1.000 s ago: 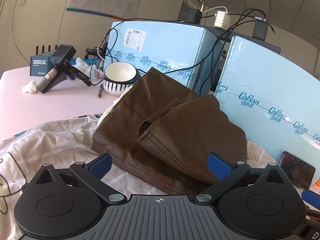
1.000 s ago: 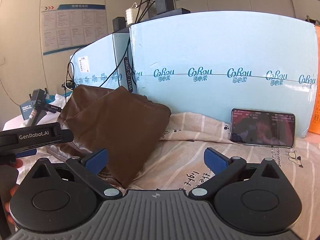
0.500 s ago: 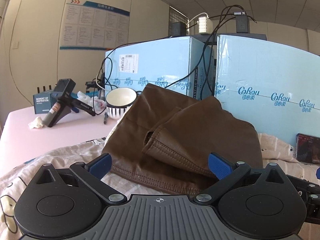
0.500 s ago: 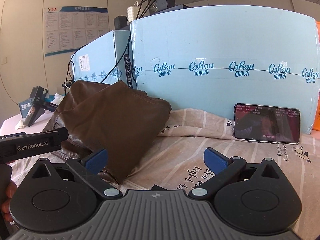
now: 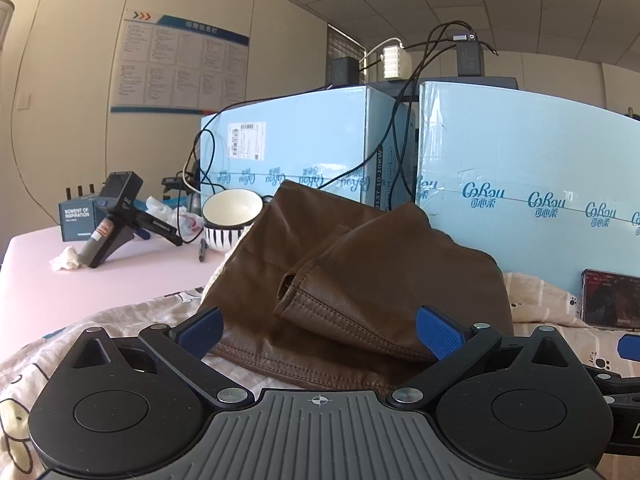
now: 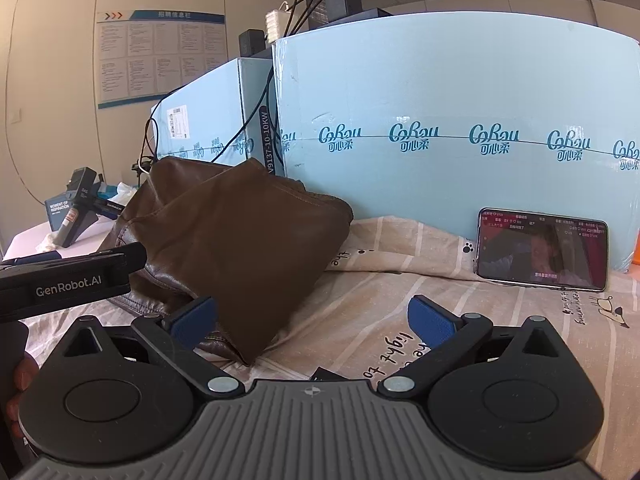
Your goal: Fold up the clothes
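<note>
Blue-padded, my left gripper (image 5: 320, 330) stands spread wide with nothing between its fingers, and my right gripper (image 6: 312, 318) is spread the same way, also empty. Just past both lies the jacket (image 5: 360, 280), brown leather, bunched in a loose heap on the printed sheet (image 6: 380, 320). From the left gripper it sits dead ahead, its stitched hem just beyond the fingertips and a cuff opening turned toward me. From the right gripper the jacket (image 6: 240, 248) lies ahead and to the left, one corner reaching down between the fingers, nearer the left pad; whether it touches that pad I cannot tell. The left gripper's body crosses the right view's left edge. Ahead and right of the right gripper, a phone (image 6: 542, 250) leans against a blue box (image 6: 460, 100). Farther off to the left, behind the jacket, a bowl (image 5: 230, 220) stands on a pink table (image 5: 80, 280).
</note>
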Motion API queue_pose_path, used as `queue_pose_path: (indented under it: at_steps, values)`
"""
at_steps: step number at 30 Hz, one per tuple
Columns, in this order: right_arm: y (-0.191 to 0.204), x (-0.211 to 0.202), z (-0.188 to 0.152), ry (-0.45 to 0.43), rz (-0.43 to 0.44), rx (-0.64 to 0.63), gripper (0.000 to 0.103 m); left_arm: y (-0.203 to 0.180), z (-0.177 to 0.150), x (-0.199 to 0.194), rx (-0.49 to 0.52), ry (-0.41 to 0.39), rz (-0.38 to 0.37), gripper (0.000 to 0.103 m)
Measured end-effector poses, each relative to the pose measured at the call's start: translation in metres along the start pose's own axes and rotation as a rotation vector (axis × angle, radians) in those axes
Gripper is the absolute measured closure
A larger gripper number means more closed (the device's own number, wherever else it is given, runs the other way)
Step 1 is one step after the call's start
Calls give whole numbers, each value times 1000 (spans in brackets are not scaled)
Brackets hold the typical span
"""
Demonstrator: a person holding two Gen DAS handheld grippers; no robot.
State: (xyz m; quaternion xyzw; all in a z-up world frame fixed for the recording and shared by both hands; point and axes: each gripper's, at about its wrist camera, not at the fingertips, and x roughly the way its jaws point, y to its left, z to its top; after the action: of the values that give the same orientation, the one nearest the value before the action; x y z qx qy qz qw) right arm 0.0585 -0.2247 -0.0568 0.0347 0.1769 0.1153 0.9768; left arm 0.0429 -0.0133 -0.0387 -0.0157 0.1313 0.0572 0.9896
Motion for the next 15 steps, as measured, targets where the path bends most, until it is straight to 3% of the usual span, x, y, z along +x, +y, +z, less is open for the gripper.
queue_pose_path:
  at_steps: [8,15]
  values:
    - [6,-3,-1,-20,-2,-39,0,1,0,-12,-6,-107,7,0]
    - [8,-1,-1,-14,-6,-53,0,1,1,-8,-4,-99,15,0]
